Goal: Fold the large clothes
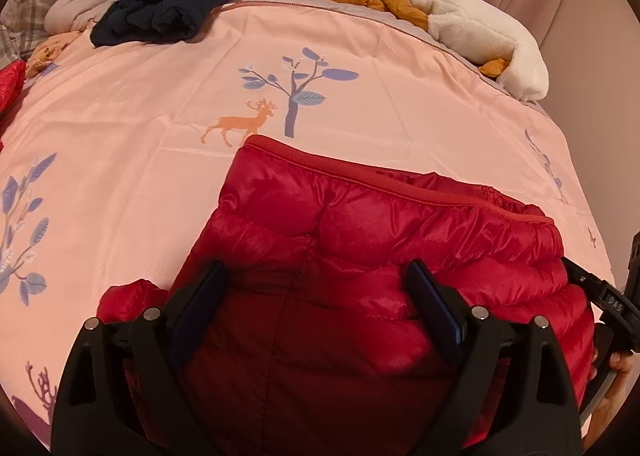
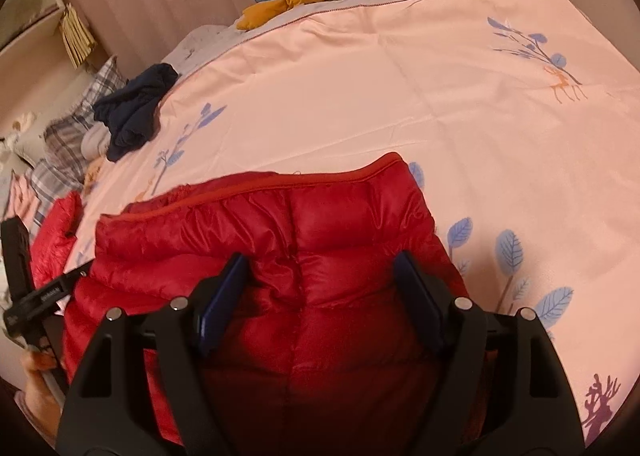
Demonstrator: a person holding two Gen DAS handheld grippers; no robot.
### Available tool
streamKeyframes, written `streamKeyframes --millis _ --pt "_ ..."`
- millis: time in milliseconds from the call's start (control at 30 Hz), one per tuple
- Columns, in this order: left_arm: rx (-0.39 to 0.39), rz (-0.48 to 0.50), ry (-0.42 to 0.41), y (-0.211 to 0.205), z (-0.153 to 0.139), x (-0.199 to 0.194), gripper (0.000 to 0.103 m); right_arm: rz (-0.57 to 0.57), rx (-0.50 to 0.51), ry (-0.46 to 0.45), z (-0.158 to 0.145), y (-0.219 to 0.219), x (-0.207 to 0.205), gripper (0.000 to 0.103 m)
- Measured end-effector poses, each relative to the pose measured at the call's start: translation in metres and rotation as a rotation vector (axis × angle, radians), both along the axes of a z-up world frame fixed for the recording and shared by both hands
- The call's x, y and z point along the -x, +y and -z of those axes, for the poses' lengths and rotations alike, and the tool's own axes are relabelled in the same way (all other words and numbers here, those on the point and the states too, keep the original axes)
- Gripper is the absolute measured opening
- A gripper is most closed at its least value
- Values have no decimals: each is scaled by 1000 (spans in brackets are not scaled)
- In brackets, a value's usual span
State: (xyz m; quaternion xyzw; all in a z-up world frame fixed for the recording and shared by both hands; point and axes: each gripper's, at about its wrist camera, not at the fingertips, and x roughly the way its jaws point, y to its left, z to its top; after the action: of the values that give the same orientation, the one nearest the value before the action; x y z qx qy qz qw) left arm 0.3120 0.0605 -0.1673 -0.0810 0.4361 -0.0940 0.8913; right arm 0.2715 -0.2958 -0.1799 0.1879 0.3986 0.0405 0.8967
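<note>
We are finding both the left gripper [image 1: 316, 288] and right gripper [image 2: 320, 276] standing wide over the glossy red quilted down jacket [image 1: 400, 224], gripping nothing; its slippery, puffy fold risks springing open on the bed.

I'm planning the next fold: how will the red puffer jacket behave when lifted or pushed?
The red puffer jacket looks floppy and probably light, judging by its puffy quilted sections. Its shiny shell may slip on the pink duvet cover, and trapped loft could spring folds back open.
</note>
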Motion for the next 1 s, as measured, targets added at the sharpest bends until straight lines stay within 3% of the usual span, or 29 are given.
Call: streamKeyframes --millis 100,233,467,667,833,1000 --pt "-5 -12 -28 -4 -15 15 92 -9 37 -66 -24 8 24 79" --pt "22 45 -107 -11 -40 56 92 -78 85 -151 -49 30 66 82" --pt "-15 159 -189 -40 -44 133 92 -198 175 -243 -50 85 135 82" --pt "-104 152 -197 -57 -13 144 92 -215 284 -194 -12 111 139 83" --pt "-142 153 -181 -60 -7 141 92 -209 254 -156 -4 109 130 83" --pt "-129 124 -170 -55 -14 148 92 -182 210 -165 -18 98 142 82"
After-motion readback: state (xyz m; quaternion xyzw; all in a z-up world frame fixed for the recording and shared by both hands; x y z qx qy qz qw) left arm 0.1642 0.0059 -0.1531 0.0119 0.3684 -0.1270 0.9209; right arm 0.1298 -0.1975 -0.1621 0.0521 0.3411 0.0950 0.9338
